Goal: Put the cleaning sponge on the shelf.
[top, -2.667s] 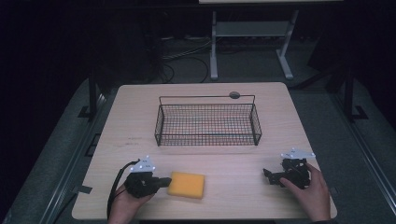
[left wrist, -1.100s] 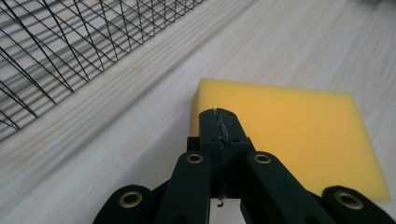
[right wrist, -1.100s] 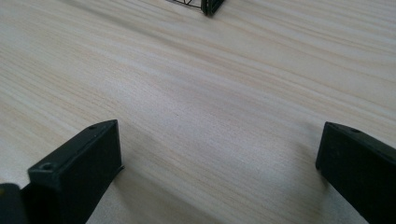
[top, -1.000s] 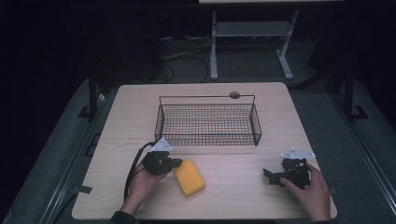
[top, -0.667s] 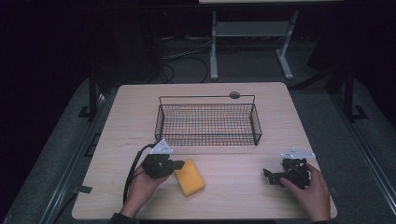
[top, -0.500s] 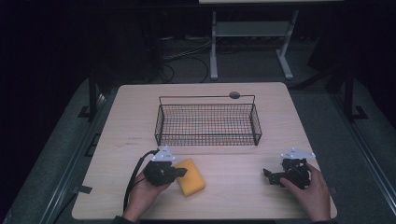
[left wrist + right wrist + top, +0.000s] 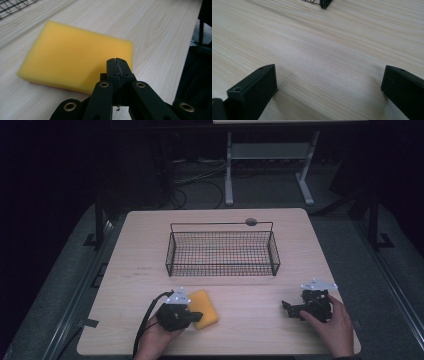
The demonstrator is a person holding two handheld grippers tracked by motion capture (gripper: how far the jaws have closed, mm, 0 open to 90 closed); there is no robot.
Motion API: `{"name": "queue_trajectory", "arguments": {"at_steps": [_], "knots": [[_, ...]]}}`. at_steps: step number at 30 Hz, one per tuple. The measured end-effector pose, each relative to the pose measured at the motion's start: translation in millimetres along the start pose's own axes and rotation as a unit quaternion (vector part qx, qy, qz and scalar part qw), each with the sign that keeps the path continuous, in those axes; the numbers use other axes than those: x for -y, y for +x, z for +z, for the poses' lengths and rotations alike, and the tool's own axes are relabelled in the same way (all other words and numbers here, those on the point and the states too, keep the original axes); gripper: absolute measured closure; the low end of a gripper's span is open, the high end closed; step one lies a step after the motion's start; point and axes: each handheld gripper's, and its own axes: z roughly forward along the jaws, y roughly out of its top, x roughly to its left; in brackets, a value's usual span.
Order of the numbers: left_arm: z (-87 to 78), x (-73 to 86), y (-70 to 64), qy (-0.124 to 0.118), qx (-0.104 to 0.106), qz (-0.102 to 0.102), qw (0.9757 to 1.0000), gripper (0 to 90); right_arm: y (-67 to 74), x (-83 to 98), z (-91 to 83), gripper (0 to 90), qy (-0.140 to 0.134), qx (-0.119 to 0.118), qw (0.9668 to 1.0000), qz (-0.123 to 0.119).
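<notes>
A yellow sponge lies flat on the wooden table, near the front edge and left of centre. My left gripper is at the sponge's left side with its jaws pressed together and nothing between them. In the left gripper view the shut tips sit over the near edge of the sponge; whether they touch it I cannot tell. My right gripper rests at the front right, held by a hand. Its jaws stand wide apart over bare wood.
A black wire basket stands empty in the middle of the table, beyond the sponge; one corner of the basket appears in the right gripper view. A small dark round thing lies behind the basket. A cable trails from the left gripper.
The left hand has drawn back toward the front edge beside the sponge, its jaws staying shut. The sponge has turned from lying square to lying at an angle. The right hand has kept still.
</notes>
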Motion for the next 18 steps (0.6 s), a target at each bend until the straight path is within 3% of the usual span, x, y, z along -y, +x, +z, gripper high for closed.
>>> {"name": "queue_trajectory", "arguments": {"at_steps": [18], "knots": [[-21.5, 9.7, 27.0, 0.002, -0.052, -0.025, 0.9983, 89.8, 0.0, 0.0, 0.0, 0.0, 0.000, 0.000, 1.0000, 0.000]]}}
